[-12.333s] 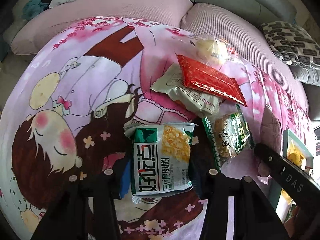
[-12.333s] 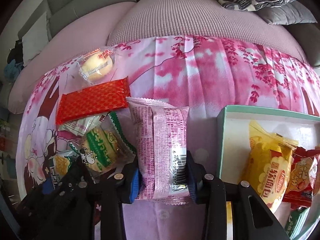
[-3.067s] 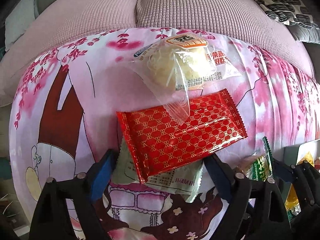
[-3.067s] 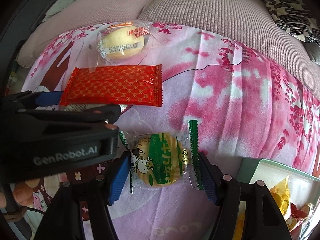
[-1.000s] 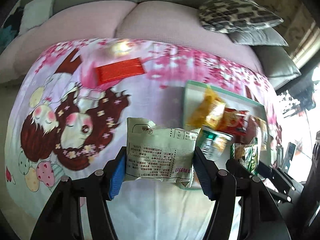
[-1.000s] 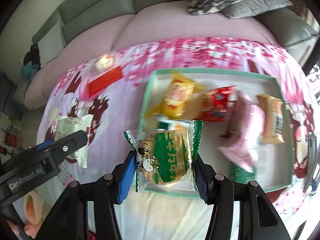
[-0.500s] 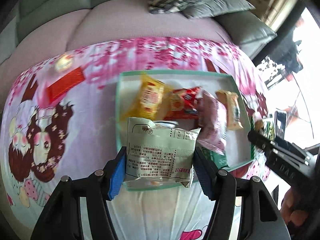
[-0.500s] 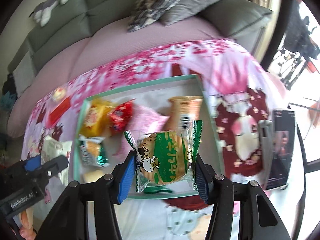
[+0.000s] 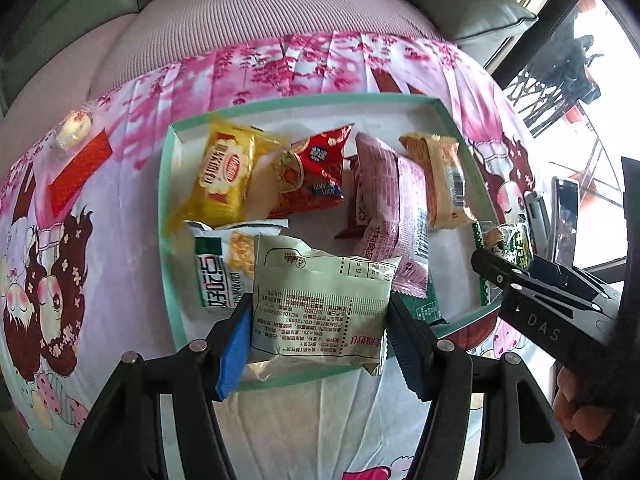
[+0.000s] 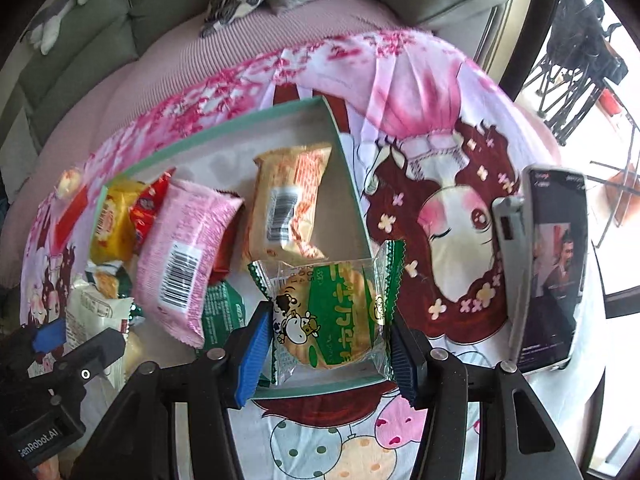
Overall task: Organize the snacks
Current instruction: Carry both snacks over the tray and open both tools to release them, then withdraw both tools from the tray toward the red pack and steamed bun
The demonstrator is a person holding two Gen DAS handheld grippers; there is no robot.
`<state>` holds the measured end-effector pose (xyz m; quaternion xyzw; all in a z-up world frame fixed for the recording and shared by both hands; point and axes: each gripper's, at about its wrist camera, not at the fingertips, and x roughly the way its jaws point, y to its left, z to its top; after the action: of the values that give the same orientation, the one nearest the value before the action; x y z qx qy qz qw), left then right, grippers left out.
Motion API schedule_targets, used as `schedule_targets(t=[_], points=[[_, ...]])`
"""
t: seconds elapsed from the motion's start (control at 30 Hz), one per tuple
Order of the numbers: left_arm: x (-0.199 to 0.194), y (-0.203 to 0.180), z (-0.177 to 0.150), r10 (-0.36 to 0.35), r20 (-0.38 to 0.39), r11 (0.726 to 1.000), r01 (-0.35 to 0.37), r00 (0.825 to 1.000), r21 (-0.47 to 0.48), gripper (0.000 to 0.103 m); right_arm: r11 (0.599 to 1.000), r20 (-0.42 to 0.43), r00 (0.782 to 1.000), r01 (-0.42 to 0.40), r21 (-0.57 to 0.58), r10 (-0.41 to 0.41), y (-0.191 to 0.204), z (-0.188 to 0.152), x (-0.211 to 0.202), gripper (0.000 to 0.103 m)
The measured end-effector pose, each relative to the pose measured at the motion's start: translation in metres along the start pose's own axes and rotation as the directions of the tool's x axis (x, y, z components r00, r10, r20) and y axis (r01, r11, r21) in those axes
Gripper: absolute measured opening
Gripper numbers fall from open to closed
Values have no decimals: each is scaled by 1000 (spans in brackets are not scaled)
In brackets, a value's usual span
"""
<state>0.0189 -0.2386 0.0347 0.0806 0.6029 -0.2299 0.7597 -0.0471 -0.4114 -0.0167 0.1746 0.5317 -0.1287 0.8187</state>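
Your left gripper (image 9: 320, 336) is pinching the pale green snack bag (image 9: 320, 304) over the near edge of the green tray (image 9: 166, 184); drop it there and it may tip out. Your right gripper (image 10: 326, 344) squeezes the green cow cracker pack (image 10: 330, 316) over the tray's near right corner, so a hard squeeze could crack it, or it could slide toward the phone (image 10: 554, 268).

Two wrist fisheyes, both looking down and forward over the tray toward the sofa.

The left view sits above the tray's (image 9: 166, 216) near left part, close, facing the sofa (image 9: 248, 40); the right tongs (image 9: 505, 258) show at its right edge. The right view hangs over the tray's (image 10: 352, 192) near right corner, equally close, with the phone (image 10: 556, 264) at its right and the left tongs (image 10: 70, 338) low at its left. Both share the tray, the pink pack (image 9: 394, 200) (image 10: 186, 252) and the cartoon cloth (image 9: 80, 264) (image 10: 420, 92).
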Motion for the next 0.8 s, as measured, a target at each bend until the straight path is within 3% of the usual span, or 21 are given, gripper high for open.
schedule_targets(t=[0.27,0.4,0.8], points=[[8,1,1,-3,-13,1000,3,1000,-8,67,1000,-11,1000,15,-17,-15,5,-5,5,58],[5,3,1,-11,-11,1000,11,1000,-18,72,999,-11,1000,24,-30,-24,8,-4,3,58],[-9,13,0,3,21,999,-3,1000,-37,73,999,-16,1000,23,-43,-23,12,-3,-1,72]])
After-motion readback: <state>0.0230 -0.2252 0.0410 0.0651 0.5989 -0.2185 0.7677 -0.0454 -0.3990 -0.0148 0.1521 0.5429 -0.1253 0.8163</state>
